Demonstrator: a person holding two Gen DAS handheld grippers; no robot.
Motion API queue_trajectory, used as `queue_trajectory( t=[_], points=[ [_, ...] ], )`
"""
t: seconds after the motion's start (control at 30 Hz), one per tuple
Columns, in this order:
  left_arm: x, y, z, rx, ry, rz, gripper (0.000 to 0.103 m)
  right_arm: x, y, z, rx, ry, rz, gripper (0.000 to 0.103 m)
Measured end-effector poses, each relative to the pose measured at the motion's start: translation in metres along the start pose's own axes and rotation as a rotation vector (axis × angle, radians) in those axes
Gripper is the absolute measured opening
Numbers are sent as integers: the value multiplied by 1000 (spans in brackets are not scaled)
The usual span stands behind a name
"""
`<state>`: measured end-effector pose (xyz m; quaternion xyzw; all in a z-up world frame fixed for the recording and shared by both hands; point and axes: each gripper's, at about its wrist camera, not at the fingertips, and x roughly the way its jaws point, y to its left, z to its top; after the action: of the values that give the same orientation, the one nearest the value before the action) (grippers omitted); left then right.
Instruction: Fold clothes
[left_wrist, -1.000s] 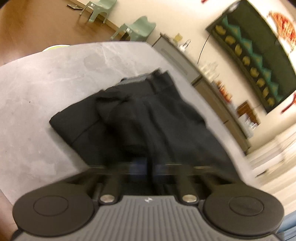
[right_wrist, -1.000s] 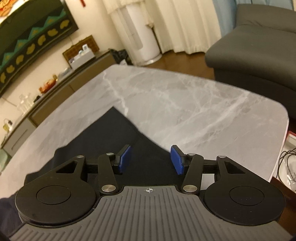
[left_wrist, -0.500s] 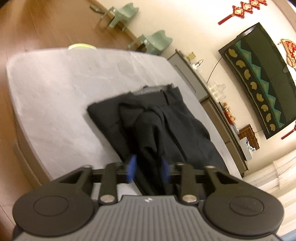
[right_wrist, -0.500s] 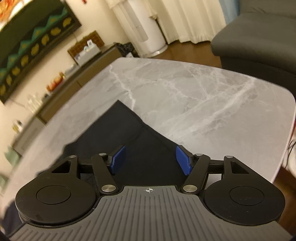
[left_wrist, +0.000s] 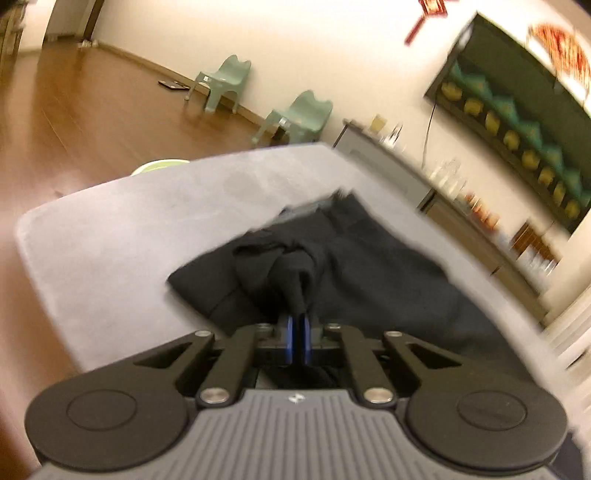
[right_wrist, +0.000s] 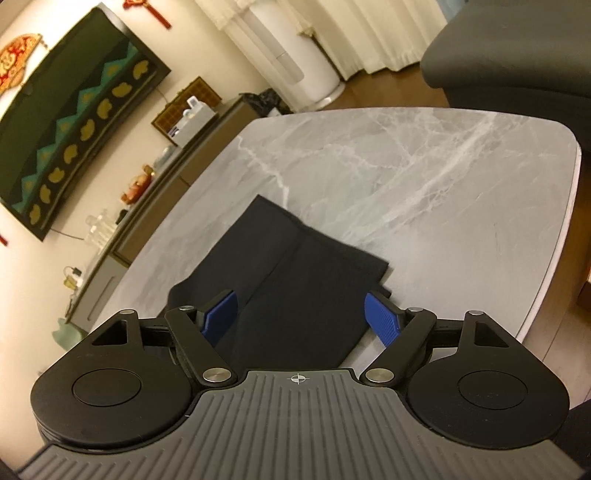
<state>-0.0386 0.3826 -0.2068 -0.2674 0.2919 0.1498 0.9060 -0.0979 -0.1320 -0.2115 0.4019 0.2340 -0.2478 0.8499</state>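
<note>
Black garment (left_wrist: 369, 266): dark trousers or similar, lying on the grey marble tabletop (left_wrist: 122, 229), partly folded, waistband end toward the far edge.

- Left tongs (left_wrist: 296, 332): blue pads pressed together, clenched on a bunched ridge of the black garment, which is drawn up from the tabletop into a peak. Left view is motion-blurred.
- Right tongs (right_wrist: 301, 314): blue pads (right_wrist: 380, 317) spread wide, released, hovering above the hem end of the black garment (right_wrist: 295, 273); nothing between them.
- Hem end: two flat layers side by side, seam between, corner near the tabletop (right_wrist: 424, 173) edge.
- Surroundings: two green chairs (left_wrist: 225, 81) on wooden floor; low sideboard (right_wrist: 177, 173) along wall; dark sofa (right_wrist: 517, 48); white cylindrical appliance (right_wrist: 295, 59) by curtains.
</note>
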Motion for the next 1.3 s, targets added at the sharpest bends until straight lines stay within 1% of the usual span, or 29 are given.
queue_trajectory(
  t=[0.03,0.07,0.1,0.13,0.17,0.2,0.23,0.27,0.3,0.33,0.43,0.5,0.53,0.57,0.6,0.63,0.67,0.73,0.8,0.83,0.87,0.93,0.97,1.0,1.07,1.1,1.17,1.23,1.3],
  points=[
    [2,1,-6,20,13,21,14,3,2,0,-7,5,-6,80],
    [4,4,-8,3,20,16,15,5,4,0,-13,10,-12,80],
    [2,8,-7,-33,11,-9,22,8,6,0,-20,15,-18,80],
    [1,9,-3,-65,6,-37,44,10,9,0,-30,17,-21,80],
    [1,11,0,-96,1,-65,57,10,12,-1,-44,17,-19,80],
    [5,11,5,-124,20,-94,72,10,16,-2,-60,16,-18,80],
    [10,11,11,-153,38,-122,76,10,19,-3,-76,14,-20,81],
    [14,11,16,-181,57,-150,77,10,21,-4,-83,14,-22,81],
    [18,13,23,-218,63,-150,64,10,21,-4,-84,14,-24,81],
    [16,17,27,-244,40,-130,8,9,20,-4,-80,14,-24,81],
    [-23,-4,24,-24,-170,-29,7,6,15,-3,-55,6,-23,81],
    [-30,-14,8,83,-197,92,9,7,14,-3,-56,9,-28,81],
    [-24,-12,5,90,-171,131,16,8,14,-3,-58,13,-32,81],
    [-18,-5,5,50,-130,145,22,10,15,-3,-62,19,-35,81],
    [-11,2,5,9,-88,157,33,12,17,-3,-69,25,-34,81],
    [-12,10,6,-45,-84,136,38,14,21,-4,-79,29,-28,81],
    [-14,18,7,-98,-80,114,42,14,23,-5,-89,31,-23,81],
    [-27,29,11,-176,-115,88,57,11,27,-6,-108,23,-13,81],
    [-42,42,15,-246,-134,62,62,2,25,-5,-111,-28,-36,80],
    [-47,48,15,-277,-123,28,62,-4,26,-5,-117,-67,-51,80],
    [-53,54,14,-307,-113,-6,62,-12,32,-6,-151,-114,-62,79],
    [-50,61,13,-359,-100,-52,63,-28,57,-14,-283,-199,-67,74],
    [-49,65,12,-385,-93,-76,64,-35,74,-22,-365,-227,-54,73],
    [-47,69,11,-411,-87,-99,64,-43,95,-32,-449,-246,-22,71],
    [-44,76,9,-463,-73,-147,64,-57,145,-66,-607,-231,110,70],
    [-43,80,9,-489,-66,-170,64,-63,173,-88,-688,-209,187,70],
    [-40,88,7,-540,-53,-217,64,-74,236,-143,-864,-134,363,70],
    [-37,95,5,-591,-39,-265,66,-84,302,-213,-1053,-47,551,75],
    [-34,103,4,-643,-25,-312,67,-94,359,-283,-1221,30,712,77]
  ],
)
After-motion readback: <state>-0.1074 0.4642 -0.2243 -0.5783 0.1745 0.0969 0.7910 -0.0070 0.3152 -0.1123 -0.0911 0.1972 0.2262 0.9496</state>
